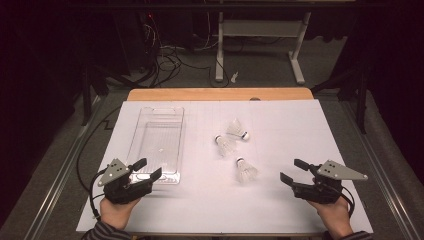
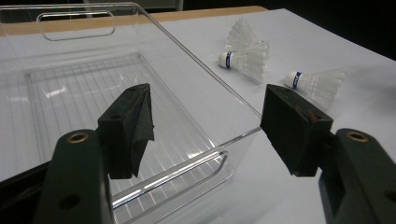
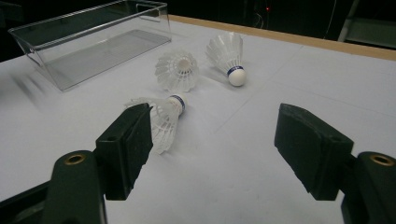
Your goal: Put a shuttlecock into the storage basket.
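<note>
White paper covers the table (image 1: 210, 205), and on it, left of centre in the high view, lies a clear plastic bin (image 1: 157, 142), long and shallow with a ribbed floor and nothing inside it. Three white shuttlecocks lie right of centre: the farthest shuttlecock (image 1: 237, 129) and the middle shuttlecock (image 1: 225, 144) lie just beside each other, and the nearest shuttlecock (image 1: 246, 170) rests a little apart, lower in the frame. The left gripper (image 1: 148, 169) sits at the lower left, held in a hand (image 1: 116, 210), its jaws spread wide with nothing between them; in the left gripper view they straddle the bin's near corner without touching it. The right gripper (image 1: 294, 171) is at the lower right, jaws likewise spread and empty, pointing toward the nearest shuttlecock, which lies near its left jaw in the right gripper view.
</note>
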`<state>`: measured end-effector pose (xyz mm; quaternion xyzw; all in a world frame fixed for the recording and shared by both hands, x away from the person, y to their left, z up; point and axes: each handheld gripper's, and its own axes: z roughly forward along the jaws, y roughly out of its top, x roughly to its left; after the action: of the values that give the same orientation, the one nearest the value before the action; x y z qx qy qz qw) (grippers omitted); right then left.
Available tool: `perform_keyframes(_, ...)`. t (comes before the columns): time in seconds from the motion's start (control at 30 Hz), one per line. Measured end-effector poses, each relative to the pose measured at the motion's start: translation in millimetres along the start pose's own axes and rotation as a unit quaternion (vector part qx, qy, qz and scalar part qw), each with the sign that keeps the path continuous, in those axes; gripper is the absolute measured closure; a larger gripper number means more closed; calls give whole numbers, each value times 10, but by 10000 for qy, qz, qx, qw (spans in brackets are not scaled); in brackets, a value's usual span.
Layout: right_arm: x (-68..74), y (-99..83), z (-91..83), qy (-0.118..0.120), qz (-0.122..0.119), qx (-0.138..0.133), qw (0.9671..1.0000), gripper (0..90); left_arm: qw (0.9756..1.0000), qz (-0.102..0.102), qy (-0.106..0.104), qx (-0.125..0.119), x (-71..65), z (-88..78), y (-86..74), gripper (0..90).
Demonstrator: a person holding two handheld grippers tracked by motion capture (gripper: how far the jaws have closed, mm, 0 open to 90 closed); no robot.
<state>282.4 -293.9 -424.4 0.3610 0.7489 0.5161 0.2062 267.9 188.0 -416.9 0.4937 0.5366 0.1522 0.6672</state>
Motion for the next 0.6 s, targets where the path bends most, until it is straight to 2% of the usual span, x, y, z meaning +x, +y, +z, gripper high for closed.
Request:
perform_keyframes(0.23, -3, 0, -3, -1, 25, -21, 10000, 285, 10000, 17, -46, 68, -44, 43, -3, 353)
perform_keyframes(0.27, -3, 0, 0, 8, 21, -13, 10000, 285, 9997, 113, -189, 121, -49, 55, -1, 353)
perform_keyframes(0.3, -2, 0, 1, 13, 27, -10, 10000, 285, 9996, 125, -221, 140, -68, 71, 1, 353)
perform_keyframes(0.37, -3, 0, 1, 18, 26, -17, 10000, 285, 9996, 123, -209, 173, -91, 79, 8, 353)
perform_keyframes(0.4, -5, 1, 2, 18, 26, -20, 10000, 285, 9998, 56, -85, 159, -106, 78, 12, 353)
perform_keyframes(0.6, -19, 0, 7, 31, 38, -36, 10000, 285, 9997, 26, -144, 217, -161, 133, 30, 355)
